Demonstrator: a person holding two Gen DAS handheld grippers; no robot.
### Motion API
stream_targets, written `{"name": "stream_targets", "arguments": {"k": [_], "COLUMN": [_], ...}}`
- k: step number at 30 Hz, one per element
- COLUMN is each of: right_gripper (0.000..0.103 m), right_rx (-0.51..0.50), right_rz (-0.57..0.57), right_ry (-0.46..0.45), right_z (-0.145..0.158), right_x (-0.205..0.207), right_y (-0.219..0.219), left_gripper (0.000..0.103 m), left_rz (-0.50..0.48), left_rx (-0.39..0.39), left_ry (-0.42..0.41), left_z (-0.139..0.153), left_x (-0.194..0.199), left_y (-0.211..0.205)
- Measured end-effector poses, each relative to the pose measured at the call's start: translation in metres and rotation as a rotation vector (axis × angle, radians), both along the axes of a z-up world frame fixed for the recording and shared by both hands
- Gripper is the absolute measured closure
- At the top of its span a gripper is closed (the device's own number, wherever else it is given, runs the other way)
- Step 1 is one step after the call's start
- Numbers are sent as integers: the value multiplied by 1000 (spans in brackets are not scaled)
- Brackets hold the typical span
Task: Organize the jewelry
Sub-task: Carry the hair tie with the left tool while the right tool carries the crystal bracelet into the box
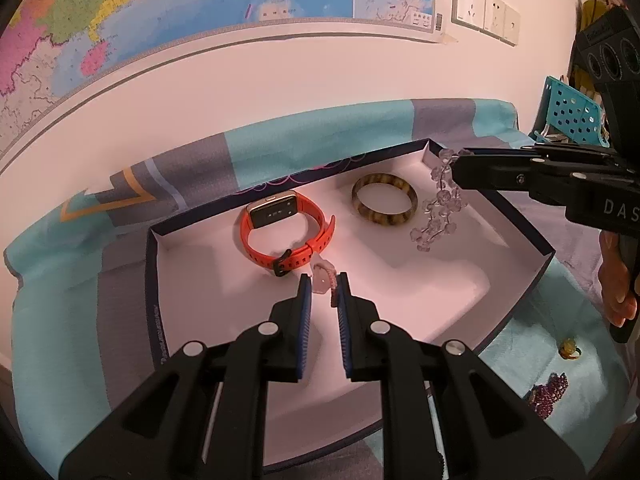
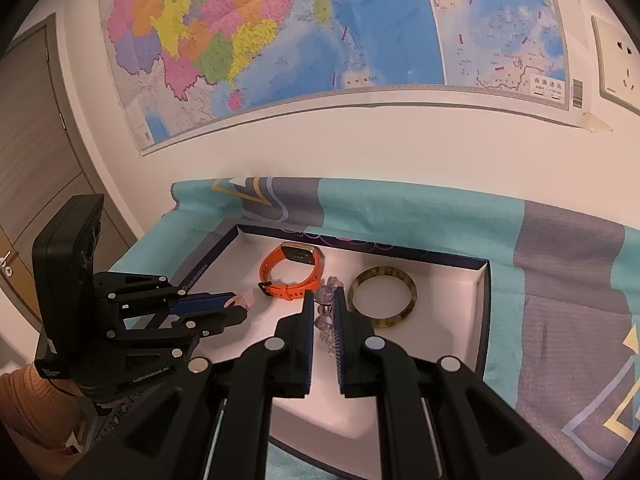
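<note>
Two pairs of tongs hang over a white-lined tray (image 1: 532, 268) on the cloth-covered bench. Left tongs (image 1: 323, 280) pinch a small pink ring (image 1: 322, 276) above the tray's near-left part. Behind it lies an orange watch (image 1: 286, 230), then a brown mottled bangle (image 1: 384, 205). Right tongs (image 2: 323, 300) clamp a clear bead bracelet (image 1: 438, 204) dangling over the tray's right side. Only the left view shows a yellow ring (image 1: 569, 349) and purple beads (image 1: 550, 394) on the bench's right edge.
</note>
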State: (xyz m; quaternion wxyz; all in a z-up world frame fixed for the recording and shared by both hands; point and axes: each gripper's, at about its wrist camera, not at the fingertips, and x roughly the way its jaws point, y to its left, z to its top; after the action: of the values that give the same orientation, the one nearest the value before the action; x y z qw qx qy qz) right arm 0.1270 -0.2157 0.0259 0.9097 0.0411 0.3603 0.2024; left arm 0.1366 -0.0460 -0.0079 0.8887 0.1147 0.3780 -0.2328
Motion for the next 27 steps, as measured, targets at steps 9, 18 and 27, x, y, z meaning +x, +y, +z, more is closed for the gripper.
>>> {"name": "stream_targets", "arguments": {"k": [9, 18, 27], "right_gripper": [95, 95, 95], "right_rx": [0, -4, -9], "right_rz": [0, -4, -10], "right_ry": [12, 23, 35], "right_z": [-3, -8, -13], "right_x": [4, 8, 12], "right_y": [1, 2, 0], "left_gripper": [90, 90, 90], "left_rz": [5, 11, 17], "left_rx": [-3, -7, -8], "left_ry": [16, 44, 64], "left_z": [-4, -11, -16], "left_x": [5, 11, 17], "left_y": [-2, -3, -5]}}
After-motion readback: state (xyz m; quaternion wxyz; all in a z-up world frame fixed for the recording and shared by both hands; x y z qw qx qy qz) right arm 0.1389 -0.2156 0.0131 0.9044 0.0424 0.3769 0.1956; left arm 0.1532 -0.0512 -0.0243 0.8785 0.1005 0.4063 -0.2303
